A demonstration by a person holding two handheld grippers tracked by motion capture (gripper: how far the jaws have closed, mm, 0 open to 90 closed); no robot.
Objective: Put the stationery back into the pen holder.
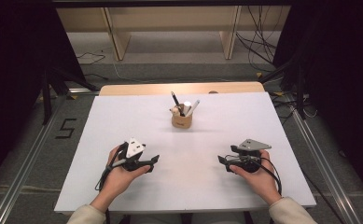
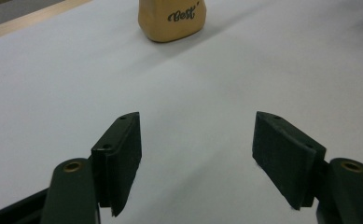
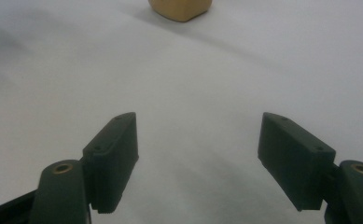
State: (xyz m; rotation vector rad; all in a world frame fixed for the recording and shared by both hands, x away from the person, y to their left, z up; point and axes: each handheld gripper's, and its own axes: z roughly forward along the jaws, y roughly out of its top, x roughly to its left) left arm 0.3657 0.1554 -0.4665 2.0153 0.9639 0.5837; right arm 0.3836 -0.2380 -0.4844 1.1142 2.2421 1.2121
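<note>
**Both hand-held grippers open, holder ahead on the counter**

From the high view I read the full layout: the white counter (image 1: 123, 116) carries a tan pen holder (image 1: 182, 122) near its far middle, with a black pen (image 1: 175, 100) and a white marker (image 1: 193, 108) standing tilted in it. That view alone shows me the contents of the holder and the two hands. My left hand-held gripper (image 1: 154, 160) sits at the near left of the counter, its grey three-cornered plate (image 1: 134, 148) on top. My right hand-held gripper (image 1: 222, 161) sits at the near right. The two point inward, toward each other and toward the middle of the counter.

The left gripper view adds what the high view cannot resolve: the lower body of the pen holder (image 2: 172, 19) bears dark script lettering, and a strip of bare wooden edge (image 2: 30, 18) runs along the far side of the counter. The left hand-held gripper (image 2: 195, 154) stands with its jaws spread wide and bare counter between them; I see nothing held.

The right gripper view shows the base of the pen holder (image 3: 180, 9) at the top edge. The right hand-held gripper (image 3: 198, 158) likewise stands with jaws apart and bare white surface between them.

The pen holder lies ahead of both hand-held grippers, well apart from each, roughly midway between them across the counter.
</note>
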